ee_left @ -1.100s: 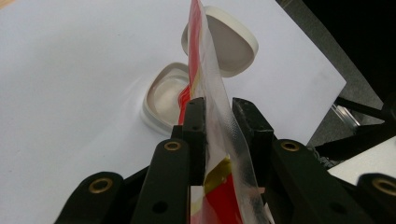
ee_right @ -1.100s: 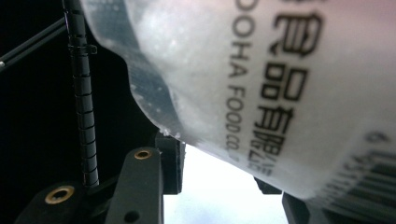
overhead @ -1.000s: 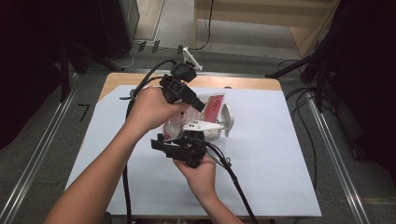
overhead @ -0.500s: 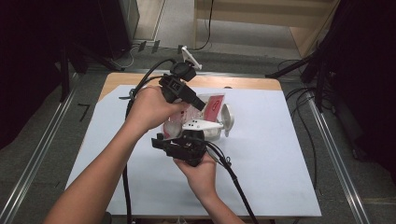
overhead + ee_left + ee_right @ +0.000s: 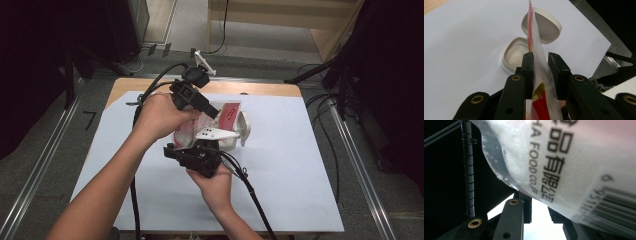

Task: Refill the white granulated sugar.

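High view: a clear plastic food pouch with red and white print (image 5: 200,131) is held up over the middle of the white sheet-covered table (image 5: 300,170), just in front of a white round plastic container (image 5: 231,141) whose hinged lid (image 5: 243,127) stands open toward the right edge. The left gripper (image 5: 212,113) comes in from the far-left side, the hand wrapped around its body, the forearm running diagonally from the bottom-left corner, the jaws slanting down and right onto the pouch's upper part. The right gripper (image 5: 197,145) sits below it nearer the front edge, held from underneath by a hand with the palm turned up, pointing away from the person at the pouch's lower part.

Left gripper view: the pouch (image 5: 537,62) runs edge-on up between the black jaws, its crimped clear seam against the left pad; the jaws stand narrowly apart and clamp it. Beyond lie the container (image 5: 515,53) and its lid (image 5: 546,25) on the white surface.

Right gripper view: the pouch (image 5: 564,160), frosted and printed with black characters and a barcode, hangs close over the jaws. They have just been closing and stand narrowly apart; whether the pads press on it I cannot tell.
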`<state>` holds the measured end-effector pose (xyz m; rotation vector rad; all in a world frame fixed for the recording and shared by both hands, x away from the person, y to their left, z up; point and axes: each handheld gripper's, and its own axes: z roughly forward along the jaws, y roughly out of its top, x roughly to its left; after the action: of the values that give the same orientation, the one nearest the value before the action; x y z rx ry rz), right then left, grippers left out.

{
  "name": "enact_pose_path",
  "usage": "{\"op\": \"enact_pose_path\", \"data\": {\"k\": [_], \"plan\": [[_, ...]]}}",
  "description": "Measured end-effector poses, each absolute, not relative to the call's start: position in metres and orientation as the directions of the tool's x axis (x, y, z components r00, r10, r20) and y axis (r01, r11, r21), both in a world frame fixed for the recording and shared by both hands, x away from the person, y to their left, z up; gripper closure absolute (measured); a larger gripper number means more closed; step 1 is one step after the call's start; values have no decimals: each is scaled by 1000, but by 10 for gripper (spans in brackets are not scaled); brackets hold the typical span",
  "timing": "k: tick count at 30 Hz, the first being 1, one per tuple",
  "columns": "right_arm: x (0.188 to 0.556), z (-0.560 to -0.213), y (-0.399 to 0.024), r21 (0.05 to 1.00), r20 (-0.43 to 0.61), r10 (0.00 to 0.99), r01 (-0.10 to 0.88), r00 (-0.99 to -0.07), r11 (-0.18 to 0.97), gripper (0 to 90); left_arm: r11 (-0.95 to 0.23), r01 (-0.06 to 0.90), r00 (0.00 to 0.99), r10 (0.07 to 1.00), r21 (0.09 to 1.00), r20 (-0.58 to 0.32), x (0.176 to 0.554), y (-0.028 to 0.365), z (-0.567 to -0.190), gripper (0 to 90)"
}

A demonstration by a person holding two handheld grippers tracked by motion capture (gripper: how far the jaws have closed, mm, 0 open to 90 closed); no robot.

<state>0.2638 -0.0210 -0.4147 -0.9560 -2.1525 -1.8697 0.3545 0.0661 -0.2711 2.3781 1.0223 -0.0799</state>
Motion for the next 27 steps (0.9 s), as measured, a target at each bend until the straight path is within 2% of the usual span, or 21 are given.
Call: {"op": "enact_pose_path", "data": {"k": [8,27], "plan": [[265,-417,-22,843,489,374,537,-788,31,766,-570,687,711,657,450,-252,355,64,-273,760],[261,-412,-22,842,495,363,539,-790,24,710,-574,678,720,646,459,-256,356,64,-270,760]]}}
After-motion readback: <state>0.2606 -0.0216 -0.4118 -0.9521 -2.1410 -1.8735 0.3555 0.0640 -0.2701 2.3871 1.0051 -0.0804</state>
